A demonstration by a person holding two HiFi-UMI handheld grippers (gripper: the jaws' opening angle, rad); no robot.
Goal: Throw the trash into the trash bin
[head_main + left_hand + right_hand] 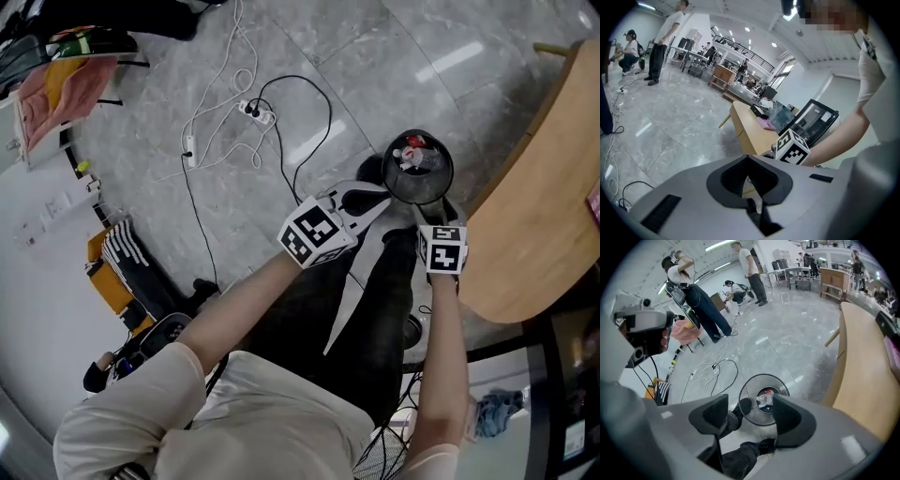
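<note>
A round black wire trash bin (385, 171) stands on the grey floor, with crumpled white and red trash (412, 154) lying in its bottom. My right gripper (427, 212) hangs just over the bin's near rim, open, nothing between its pads. In the right gripper view the bin (761, 376) and the trash (765, 398) show between the spread fingers of the right gripper (751, 416). My left gripper (380, 200) is held beside the bin's left side. In its own view the left gripper (748, 159) has its fingers meeting at the tip, and nothing shows between them.
A light wooden table (534, 216) curves along the right of the bin. White and black cables with a power strip (258, 114) lie on the floor beyond. The person's dark trouser legs and shoes (740, 406) stand right against the bin. Several people stand farther off (750, 268).
</note>
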